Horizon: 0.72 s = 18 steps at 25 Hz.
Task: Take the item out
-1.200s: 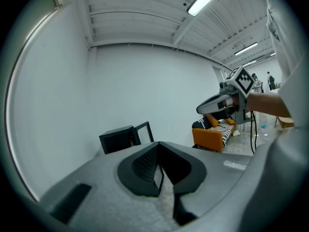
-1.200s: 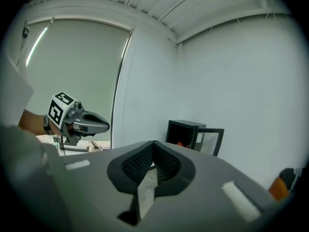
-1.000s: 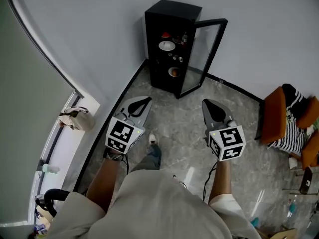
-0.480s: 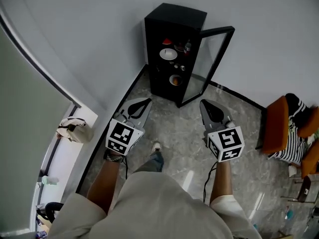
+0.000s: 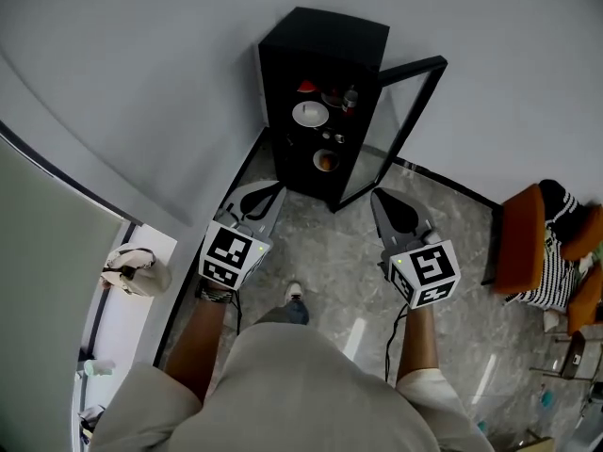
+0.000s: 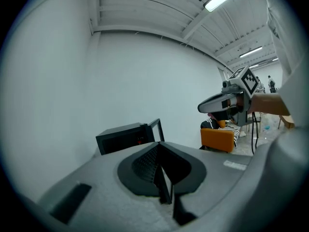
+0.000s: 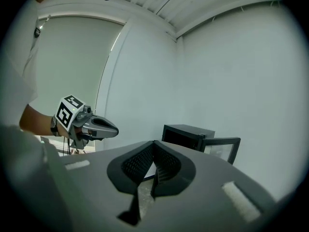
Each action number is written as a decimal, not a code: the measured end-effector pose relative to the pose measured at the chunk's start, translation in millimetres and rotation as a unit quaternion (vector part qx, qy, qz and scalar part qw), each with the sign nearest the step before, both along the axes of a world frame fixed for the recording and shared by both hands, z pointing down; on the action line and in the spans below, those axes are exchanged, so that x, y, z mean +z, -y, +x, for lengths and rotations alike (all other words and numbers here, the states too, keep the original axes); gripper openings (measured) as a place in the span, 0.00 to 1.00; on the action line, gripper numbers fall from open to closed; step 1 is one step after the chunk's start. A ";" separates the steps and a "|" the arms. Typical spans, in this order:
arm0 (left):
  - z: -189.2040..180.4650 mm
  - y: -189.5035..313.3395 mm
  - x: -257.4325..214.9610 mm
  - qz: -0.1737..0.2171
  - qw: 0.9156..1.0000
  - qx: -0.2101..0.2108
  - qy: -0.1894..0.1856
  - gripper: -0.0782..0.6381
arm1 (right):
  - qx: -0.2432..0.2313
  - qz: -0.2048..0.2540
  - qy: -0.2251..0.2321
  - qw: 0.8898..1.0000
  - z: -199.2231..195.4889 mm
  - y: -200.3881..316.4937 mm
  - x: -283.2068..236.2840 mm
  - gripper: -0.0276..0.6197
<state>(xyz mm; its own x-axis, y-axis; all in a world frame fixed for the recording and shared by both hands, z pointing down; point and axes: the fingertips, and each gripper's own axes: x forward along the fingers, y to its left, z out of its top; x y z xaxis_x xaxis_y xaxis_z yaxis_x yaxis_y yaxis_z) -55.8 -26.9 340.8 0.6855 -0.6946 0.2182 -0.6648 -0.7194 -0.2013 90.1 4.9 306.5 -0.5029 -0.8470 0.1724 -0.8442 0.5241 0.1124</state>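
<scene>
Approach step: cabinet (image 5: pixel 330 31) ahead, door (image 5: pixel 391 125) open. Your left tongs (image 5: pixel 272 189) and right tongs (image 5: pixel 378 197) are clenched, empty. Next, I judge: step in, release one, reach the shelves (image 5: pixel 316 135).

Stands short of the black cabinet (image 5: pixel 320 45) with bare left forearm (image 5: pixel 203 332) and right forearm (image 5: pixel 415 347) stretched toward it, marker cubes uppermost. Points the left gripper (image 5: pixel 275 189) at the cabinet's left foot, jaws pressed together on nothing. Points the right gripper (image 5: pixel 376 196) toward the cabinet's right side, jaws likewise closed and empty.
</scene>
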 end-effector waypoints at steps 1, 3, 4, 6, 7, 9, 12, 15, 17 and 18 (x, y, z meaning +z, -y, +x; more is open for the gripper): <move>-0.3 8.2 0.1 -0.001 1.000 0.001 0.000 0.11 | -0.001 0.000 0.001 1.000 -1.1 7.7 0.0 0.05; -0.7 22.7 -0.6 -0.001 1.000 0.003 -0.002 0.11 | 0.000 0.000 0.003 1.000 -2.6 22.1 -0.4 0.05; -0.8 30.0 -1.6 -0.001 1.000 0.003 -0.003 0.11 | 0.001 -0.001 0.004 1.000 -3.4 29.6 -0.1 0.05; -1.6 45.3 -3.2 -0.002 1.000 0.004 -0.004 0.11 | -0.001 -0.008 0.003 1.000 -6.1 45.2 2.4 0.05; -2.9 53.2 -2.7 -0.003 1.000 0.004 -0.005 0.11 | -0.001 -0.012 0.002 1.000 -8.2 52.8 4.0 0.05; -7.2 68.9 -0.1 -0.006 1.000 0.004 -0.006 0.11 | -0.001 -0.016 0.000 1.000 -13.3 67.1 6.9 0.05; -12.9 91.3 5.1 -0.009 1.000 0.006 -0.005 0.11 | -0.001 -0.020 -0.002 1.000 -20.6 87.4 12.7 0.05; -16.1 113.3 12.0 -0.008 1.000 0.012 0.002 0.11 | 0.003 -0.024 -0.004 1.000 -26.0 107.9 21.5 0.05; -17.2 128.8 16.6 -0.008 1.000 0.016 0.008 0.11 | 0.007 -0.026 -0.009 1.000 -28.3 122.6 27.7 0.05; -17.5 135.9 19.3 -0.010 1.000 0.017 0.010 0.11 | 0.008 -0.027 -0.014 1.000 -29.6 129.2 31.1 0.05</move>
